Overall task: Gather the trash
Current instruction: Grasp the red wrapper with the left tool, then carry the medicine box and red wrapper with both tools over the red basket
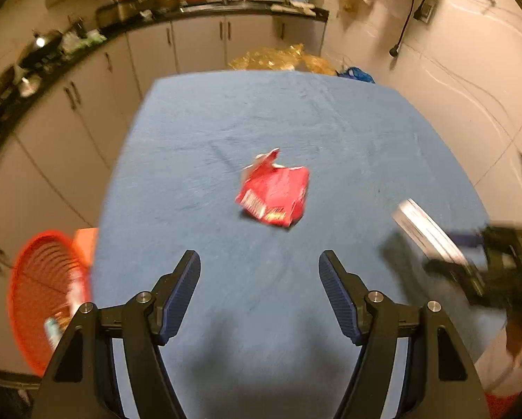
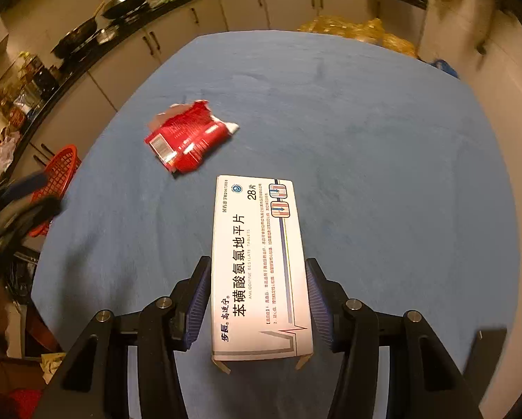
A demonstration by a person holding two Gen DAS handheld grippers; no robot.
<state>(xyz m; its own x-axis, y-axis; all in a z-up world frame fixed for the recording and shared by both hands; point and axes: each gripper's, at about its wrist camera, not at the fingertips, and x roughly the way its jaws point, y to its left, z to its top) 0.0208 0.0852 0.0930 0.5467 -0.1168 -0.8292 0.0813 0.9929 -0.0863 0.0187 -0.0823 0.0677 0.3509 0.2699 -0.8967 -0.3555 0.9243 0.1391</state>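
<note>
Because the tablet box (image 2: 259, 269) is thin printed card and probably near empty, I judge it light, fairly stiff along its length and easy to crush across its faces, so I take it by its two long edges, about midway. My right gripper (image 2: 257, 296) has the box between its blue pads, which sit right at those edges; I cannot tell whether they press or just touch. The near end flaps stick out open, so I expect that end to be weak.

The crumpled red snack wrapper (image 1: 273, 192) lies alone mid-table on the blue cloth (image 1: 330, 122), ahead of my left gripper (image 1: 259, 279), whose jaws stand spread with nothing between them. It looks feather-light, slick and springy; a raised fold is the place to pinch.

The orange basket (image 1: 34, 289) sits off the table's left edge, partly cut off and blurred; something lies in it, but I cannot name it.
</note>
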